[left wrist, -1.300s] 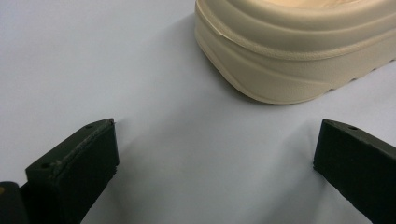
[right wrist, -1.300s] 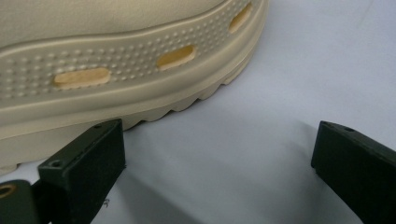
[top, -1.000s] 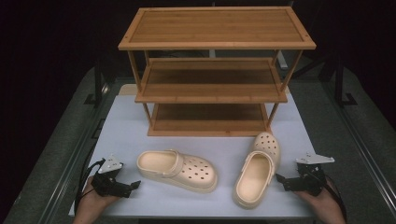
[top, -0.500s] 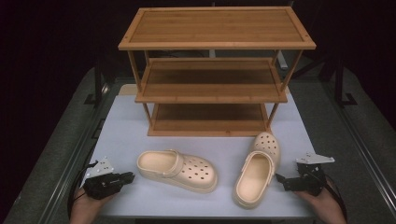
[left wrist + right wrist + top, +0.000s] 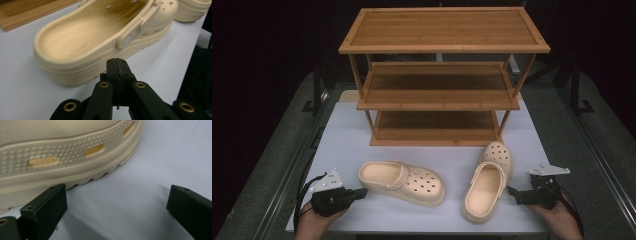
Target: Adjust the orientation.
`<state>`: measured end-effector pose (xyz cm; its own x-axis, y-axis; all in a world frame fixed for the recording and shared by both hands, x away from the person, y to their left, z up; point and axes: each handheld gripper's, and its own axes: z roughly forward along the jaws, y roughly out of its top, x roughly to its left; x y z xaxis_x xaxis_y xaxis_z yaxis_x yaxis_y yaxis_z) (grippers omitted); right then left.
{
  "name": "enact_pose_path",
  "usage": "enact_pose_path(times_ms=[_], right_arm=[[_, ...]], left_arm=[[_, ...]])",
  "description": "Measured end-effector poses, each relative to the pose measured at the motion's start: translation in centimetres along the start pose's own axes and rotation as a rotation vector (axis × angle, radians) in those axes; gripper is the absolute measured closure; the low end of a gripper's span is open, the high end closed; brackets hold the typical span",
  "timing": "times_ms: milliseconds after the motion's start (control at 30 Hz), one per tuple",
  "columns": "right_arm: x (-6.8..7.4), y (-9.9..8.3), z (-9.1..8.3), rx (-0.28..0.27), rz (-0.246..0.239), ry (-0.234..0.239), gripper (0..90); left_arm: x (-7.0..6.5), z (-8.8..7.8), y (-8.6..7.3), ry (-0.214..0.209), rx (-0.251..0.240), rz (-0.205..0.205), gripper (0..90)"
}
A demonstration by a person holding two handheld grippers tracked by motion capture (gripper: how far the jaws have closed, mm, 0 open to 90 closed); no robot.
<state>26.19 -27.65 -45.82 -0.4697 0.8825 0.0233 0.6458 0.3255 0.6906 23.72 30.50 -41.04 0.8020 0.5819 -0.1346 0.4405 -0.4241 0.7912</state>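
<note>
In the left gripper view, the left clog (image 5: 100, 42) runs off the top edge, so its toe is cut off. The other clog (image 5: 192, 10) is just a small piece in the far right corner. In the right gripper view, the right clog (image 5: 62, 152) is so close that just its bumpy side and sole show. From above, both hands (image 5: 314, 225) are cut off at the near edge. The rack's (image 5: 442, 75) back legs are hidden behind its shelves.
</note>
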Motion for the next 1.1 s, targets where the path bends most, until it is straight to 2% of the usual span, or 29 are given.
enact_pose_path(times_ms=[67, 133, 167, 333, 467, 500, 533, 567, 800, 1100], right_arm=[[0.0, 0.0, 0.0, 0.0, -0.002, 0.0, 2.5], [0.0, 0.0, 0.0, 0.0, -0.002, 0.0, 2.5], [0.0, 0.0, 0.0, 0.0, -0.003, -0.001, 2.5], [0.0, 0.0, 0.0, 0.001, -0.003, -0.001, 2.5], [0.0, 0.0, 0.0, 0.001, -0.003, -0.002, 2.5], [0.0, 0.0, 0.0, 0.002, -0.002, -0.002, 2.5], [0.0, 0.0, 0.0, 0.002, -0.002, -0.002, 2.5], [0.0, 0.0, 0.0, 0.001, -0.002, -0.002, 2.5], [0.0, 0.0, 0.0, 0.0, -0.003, -0.002, 2.4], [0.0, 0.0, 0.0, 0.0, -0.003, -0.002, 2.4]], left_arm=[[-0.2, 0.5, 0.4, -0.031, -0.01, -0.003, 90.0], [-0.3, 0.7, 0.5, -0.039, -0.009, 0.002, 90.0], [-0.7, 1.1, 0.8, -0.053, -0.007, 0.017, 90.0], [-1.4, 1.8, 1.4, -0.068, -0.003, 0.048, 90.0], [-1.7, 2.3, 2.0, -0.097, -0.014, 0.055, 90.0], [-2.2, 2.9, 2.3, -0.115, -0.008, 0.064, 90.0], [-2.2, 2.9, 2.3, -0.115, -0.008, 0.064, 90.0], [-2.8, 3.6, 2.7, -0.131, -0.002, 0.085, 90.0], [-4.6, 5.9, 4.0, -0.171, 0.0, 0.132, 90.0], [-7.2, 9.6, 5.6, -0.195, 0.001, 0.176, 90.0]])
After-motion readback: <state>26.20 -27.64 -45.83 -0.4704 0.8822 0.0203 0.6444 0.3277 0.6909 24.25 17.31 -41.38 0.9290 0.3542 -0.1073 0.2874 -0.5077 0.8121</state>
